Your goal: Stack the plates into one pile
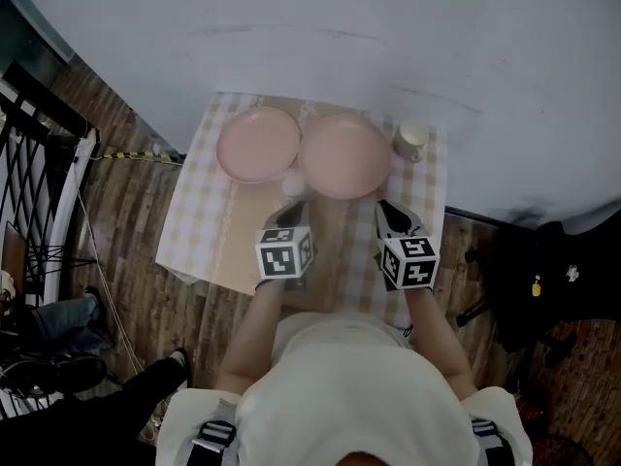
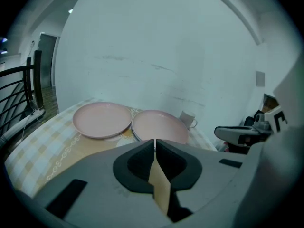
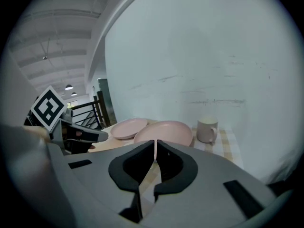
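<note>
Two pink plates lie side by side at the far end of a small table with a checked cloth [image 1: 194, 231]. The left plate [image 1: 257, 144] [image 2: 102, 119] [image 3: 129, 127] sits next to the right plate [image 1: 344, 155] [image 2: 159, 126] [image 3: 165, 132], their rims close together. My left gripper [image 1: 294, 209] [image 2: 155, 144] hovers over the table's middle, just short of the plates, jaws shut with nothing between them. On its right, my right gripper [image 1: 386, 209] [image 3: 155, 144] hangs near the right plate's front rim, also shut and empty.
A pale mug [image 1: 410, 142] [image 3: 207, 129] [image 2: 187, 119] stands at the table's far right corner, beside the right plate. A white wall [image 1: 388, 37] rises right behind the table. Black railing [image 1: 39, 163] and cables are at the left, dark gear [image 1: 543, 280] on the floor at the right.
</note>
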`<state>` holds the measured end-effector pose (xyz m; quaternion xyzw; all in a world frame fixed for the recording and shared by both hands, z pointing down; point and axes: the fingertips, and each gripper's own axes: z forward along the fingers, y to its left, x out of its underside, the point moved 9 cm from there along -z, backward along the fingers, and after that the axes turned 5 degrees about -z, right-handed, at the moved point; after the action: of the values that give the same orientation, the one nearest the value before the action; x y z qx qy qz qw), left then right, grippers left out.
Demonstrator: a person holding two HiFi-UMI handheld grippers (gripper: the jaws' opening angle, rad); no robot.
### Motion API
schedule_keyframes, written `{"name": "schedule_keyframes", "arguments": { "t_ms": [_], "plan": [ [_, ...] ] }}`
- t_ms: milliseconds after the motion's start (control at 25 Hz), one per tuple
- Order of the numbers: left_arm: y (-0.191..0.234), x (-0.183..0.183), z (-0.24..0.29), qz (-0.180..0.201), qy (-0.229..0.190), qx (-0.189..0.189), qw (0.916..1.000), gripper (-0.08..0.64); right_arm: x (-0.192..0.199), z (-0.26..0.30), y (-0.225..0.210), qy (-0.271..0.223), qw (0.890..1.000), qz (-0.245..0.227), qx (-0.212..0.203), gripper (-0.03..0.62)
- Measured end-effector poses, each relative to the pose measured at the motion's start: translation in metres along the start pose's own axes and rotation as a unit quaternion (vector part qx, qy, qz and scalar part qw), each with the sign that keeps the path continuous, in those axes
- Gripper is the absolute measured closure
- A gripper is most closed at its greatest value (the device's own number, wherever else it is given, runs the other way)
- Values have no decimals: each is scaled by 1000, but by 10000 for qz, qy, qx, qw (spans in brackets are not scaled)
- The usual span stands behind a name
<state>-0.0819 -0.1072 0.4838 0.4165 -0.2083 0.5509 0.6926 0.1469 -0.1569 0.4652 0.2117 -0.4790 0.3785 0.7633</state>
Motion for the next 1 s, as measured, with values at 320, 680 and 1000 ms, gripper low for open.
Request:
{"name": "schedule_keyframes", "arguments": {
  "t_ms": [320, 680, 1000],
  "plan": [
    [3, 20, -32, -124, 18, 49, 9999, 546, 0, -12, 29, -80, 9993, -95, -344, 580],
    [37, 12, -52, -201, -39, 51, 9998, 546, -16, 0, 70, -212, 9986, -143, -471, 580],
    [83, -12, -60, -39, 45, 227, 9997, 546, -29, 23, 112, -280, 9993, -24, -243, 580]
  ]
}}
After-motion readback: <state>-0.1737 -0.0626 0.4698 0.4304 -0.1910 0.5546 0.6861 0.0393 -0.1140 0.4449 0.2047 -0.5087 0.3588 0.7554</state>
